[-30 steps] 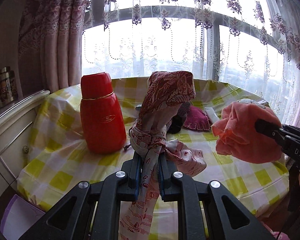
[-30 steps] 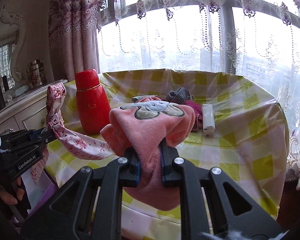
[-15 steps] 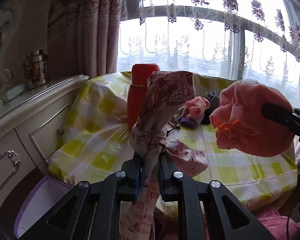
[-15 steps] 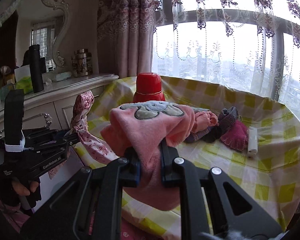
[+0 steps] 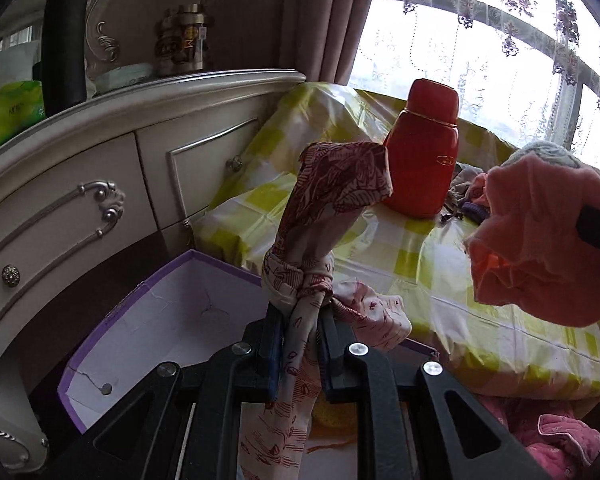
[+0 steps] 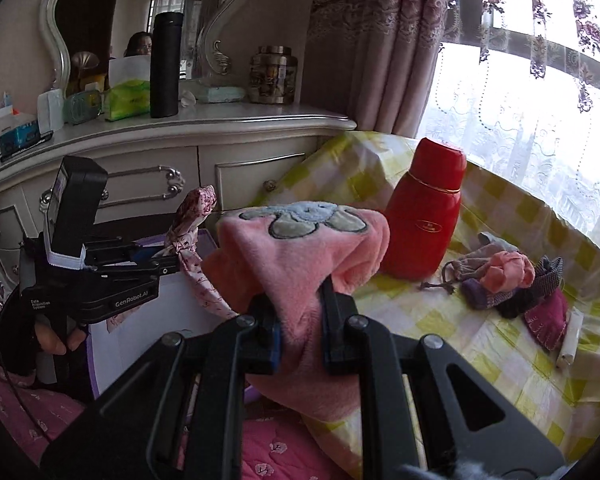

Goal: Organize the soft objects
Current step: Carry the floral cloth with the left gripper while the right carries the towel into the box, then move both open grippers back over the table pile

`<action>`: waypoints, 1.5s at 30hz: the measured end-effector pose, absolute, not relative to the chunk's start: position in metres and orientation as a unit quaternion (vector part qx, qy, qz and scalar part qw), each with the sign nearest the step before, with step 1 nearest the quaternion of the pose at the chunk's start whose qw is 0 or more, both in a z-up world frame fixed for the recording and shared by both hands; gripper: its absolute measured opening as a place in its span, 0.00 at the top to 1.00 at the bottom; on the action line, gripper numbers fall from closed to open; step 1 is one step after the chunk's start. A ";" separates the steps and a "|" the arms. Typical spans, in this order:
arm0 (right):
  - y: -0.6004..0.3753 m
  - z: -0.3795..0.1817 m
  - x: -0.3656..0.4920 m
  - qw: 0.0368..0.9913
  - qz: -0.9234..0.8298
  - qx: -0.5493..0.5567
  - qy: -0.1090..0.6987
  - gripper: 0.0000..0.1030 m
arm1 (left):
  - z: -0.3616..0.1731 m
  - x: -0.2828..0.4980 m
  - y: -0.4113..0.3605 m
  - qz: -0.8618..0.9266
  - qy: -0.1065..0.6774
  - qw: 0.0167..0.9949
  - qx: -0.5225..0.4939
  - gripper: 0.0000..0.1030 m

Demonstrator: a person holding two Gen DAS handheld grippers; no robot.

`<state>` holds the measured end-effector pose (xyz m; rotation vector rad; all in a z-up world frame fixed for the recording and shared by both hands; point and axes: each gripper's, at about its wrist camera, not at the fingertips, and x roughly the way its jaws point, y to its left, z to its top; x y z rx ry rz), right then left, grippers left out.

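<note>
1. The left hand-held gripper [image 5: 298,330] pinches a knotted red-and-white patterned scarf [image 5: 332,196] between its jaws; the cloth stands up above them and a tail hangs below.
2. Beneath and ahead of that scarf sits an open purple-edged box [image 5: 148,320] with a pale inside, on the floor beside the white dresser [image 5: 80,184].
3. The right hand-held gripper [image 6: 300,320] is clamped on a pink fleece item [image 6: 300,248] with a grey-blue stitched patch on top; what kind of garment it is I cannot say from the bunched folds.
4. In the left wrist view the pink fleece hangs to the right, over the edge of the counter [image 5: 480,292] covered with a yellow checked cloth.
5. A red flask [image 6: 424,216] stands upright on the counter.
6. Just beside the flask lies a small heap of soft things [image 6: 504,280]: a grey drawstring pouch, a pink piece, purple and dark items, a magenta one.
7. A gloved hand [image 6: 32,336] holds the left gripper's handle.
</note>
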<state>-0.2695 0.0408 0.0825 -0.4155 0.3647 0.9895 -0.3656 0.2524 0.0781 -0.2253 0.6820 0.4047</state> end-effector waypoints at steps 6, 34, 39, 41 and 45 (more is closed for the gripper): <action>0.085 0.063 -0.292 0.799 0.514 -0.245 0.191 0.83 | 0.060 -0.381 0.276 0.225 0.350 0.901 -0.126 0.83; 0.093 0.020 -0.287 0.755 0.551 -0.248 0.255 0.37 | 0.022 -0.378 0.308 0.295 0.423 0.848 -0.125 0.25; 0.043 0.022 -0.227 0.814 0.473 -0.193 0.277 0.34 | 0.028 -0.337 0.269 0.243 0.450 0.858 -0.045 0.25; 0.014 0.017 -0.197 0.836 0.434 -0.158 0.297 0.32 | 0.032 -0.312 0.244 0.196 0.460 0.866 -0.018 0.25; -0.057 -0.001 -0.140 0.872 0.339 -0.084 0.344 0.31 | 0.033 -0.254 0.178 0.037 0.480 0.876 0.001 0.23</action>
